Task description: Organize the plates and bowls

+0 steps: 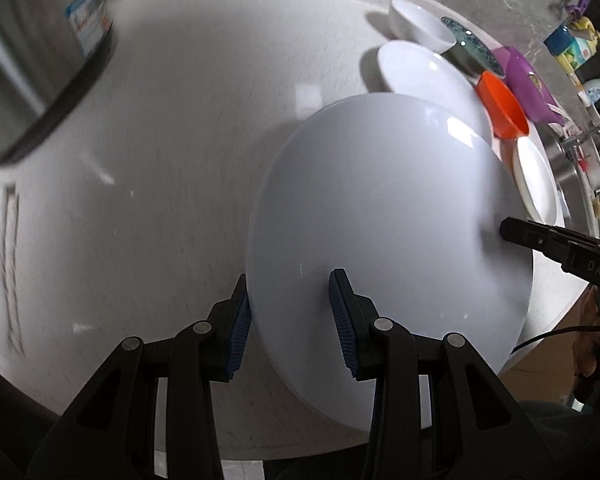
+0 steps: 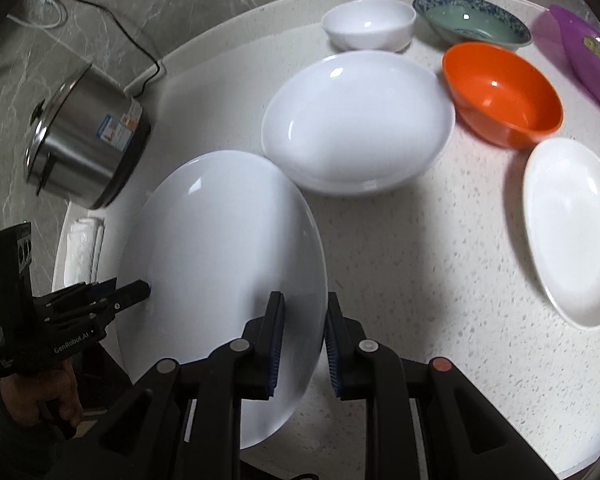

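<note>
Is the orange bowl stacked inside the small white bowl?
No, the orange bowl stands by itself on the table, apart from the small white bowl behind it.

The big white plate (image 2: 220, 248) looks like glossy glazed ceramic or melamine, smooth, throwing bright highlights. Same shine on the deep white dish (image 2: 356, 120), the small white bowl (image 2: 368, 24) and the oval white plate (image 2: 576, 232). The orange bowl (image 2: 504, 92) reads as shiny plastic, the purple plate (image 2: 588, 52) too. The countertop (image 2: 440, 300) is speckled stone-look, fairly matt. The pot (image 2: 88, 136) near its left edge is brushed metal with a paper label. The gripper pads (image 2: 276, 344) are ribbed blue rubber on matt black plastic.
</note>
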Available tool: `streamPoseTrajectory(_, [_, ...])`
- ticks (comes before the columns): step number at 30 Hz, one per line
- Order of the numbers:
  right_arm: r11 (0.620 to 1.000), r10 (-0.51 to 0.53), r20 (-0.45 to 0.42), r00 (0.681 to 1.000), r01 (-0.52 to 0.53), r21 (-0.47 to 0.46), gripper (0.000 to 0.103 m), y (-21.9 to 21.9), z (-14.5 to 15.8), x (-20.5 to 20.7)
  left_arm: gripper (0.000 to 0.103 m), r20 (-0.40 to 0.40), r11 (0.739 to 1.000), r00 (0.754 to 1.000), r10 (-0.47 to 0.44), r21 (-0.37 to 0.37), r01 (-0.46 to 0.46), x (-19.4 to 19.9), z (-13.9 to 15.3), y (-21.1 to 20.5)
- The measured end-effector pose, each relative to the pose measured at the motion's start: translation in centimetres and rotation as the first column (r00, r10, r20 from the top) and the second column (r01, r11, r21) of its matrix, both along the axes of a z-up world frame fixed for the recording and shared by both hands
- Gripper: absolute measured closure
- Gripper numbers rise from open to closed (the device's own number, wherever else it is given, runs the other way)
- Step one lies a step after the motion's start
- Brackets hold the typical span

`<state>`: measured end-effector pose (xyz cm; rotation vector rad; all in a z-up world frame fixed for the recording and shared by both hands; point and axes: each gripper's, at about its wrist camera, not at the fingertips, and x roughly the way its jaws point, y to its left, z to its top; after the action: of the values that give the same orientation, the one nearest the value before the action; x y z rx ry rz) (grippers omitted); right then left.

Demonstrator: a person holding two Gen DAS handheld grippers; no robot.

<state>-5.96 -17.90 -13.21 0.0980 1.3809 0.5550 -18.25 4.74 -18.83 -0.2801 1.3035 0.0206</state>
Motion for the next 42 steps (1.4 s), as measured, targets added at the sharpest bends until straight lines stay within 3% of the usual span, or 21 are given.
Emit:
streamPoseTrajectory(8, [0.997,0.072,0.016,0.997,-0.071,-0.023,0.082,1.9,-2.6,0.2,0.067,0.001,0.999,0.999,0.046,0.003,-0.046,-0.5,-3.1,2.0])
streamPoseTrajectory(19, [0.997,0.071,0.016,0.997,-0.071,-0.022,0.081,4.0,-4.1,1.8,0.067,0.029,0.999,1.0,0.009,0.038,-0.01,3.6,-3.2,4.5])
streamPoseTrajectory(28, [0.999,0.031,0.021,0.999,-0.032,0.011,0.073,3.4,-4.1,1.6,0.062,0.063,1.0,0.998,-0.006,-0.001,0.006,4.3,-3.0,5.4])
streamPoseTrajectory(30, [1.0,0.0,0.017,1.0,0.0,0.03,0.059,2.5,-3.7,1.4,0.052,0.104,1.0,0.995,0.01,-0.017,-0.008,4.5,-1.5,6.5])
streamPoseTrajectory(32, [0.998,-0.036,0.032,0.999,0.035,0.049,0.043,1.3,-2.9,0.9,0.023,0.198,0.999,0.98,0.001,-0.035,0.006,4.8,0.6,7.4])
streamPoseTrajectory(34, [0.992,-0.093,0.064,0.994,0.087,0.089,0.039,-0.7,-1.6,0.2,0.013,0.281,0.998,0.959,-0.033,-0.05,0.049,5.7,2.2,7.6])
streamPoseTrajectory(36, [0.978,-0.173,0.099,0.98,0.16,0.133,0.034,-3.3,-0.5,-0.6,0.008,0.306,0.993,0.948,-0.091,-0.045,0.109,7.3,3.2,7.4])
streamPoseTrajectory(38, [0.95,-0.281,0.109,0.953,0.261,0.17,0.033,-6.3,0.3,-1.2,0.008,0.248,0.986,0.959,-0.134,-0.059,0.153,9.9,3.1,6.8])
streamPoseTrajectory(40, [0.908,-0.383,0.092,0.919,0.357,0.218,0.032,-8.9,0.8,-1.8,0.008,0.174,0.984,0.976,-0.127,-0.103,0.146,12.1,2.5,7.0])
streamPoseTrajectory(42, [0.854,-0.473,0.059,0.879,0.441,0.275,0.027,-10.8,1.2,-2.2,0.008,0.165,0.983,0.982,-0.091,-0.142,0.115,14.3,2.2,7.4])
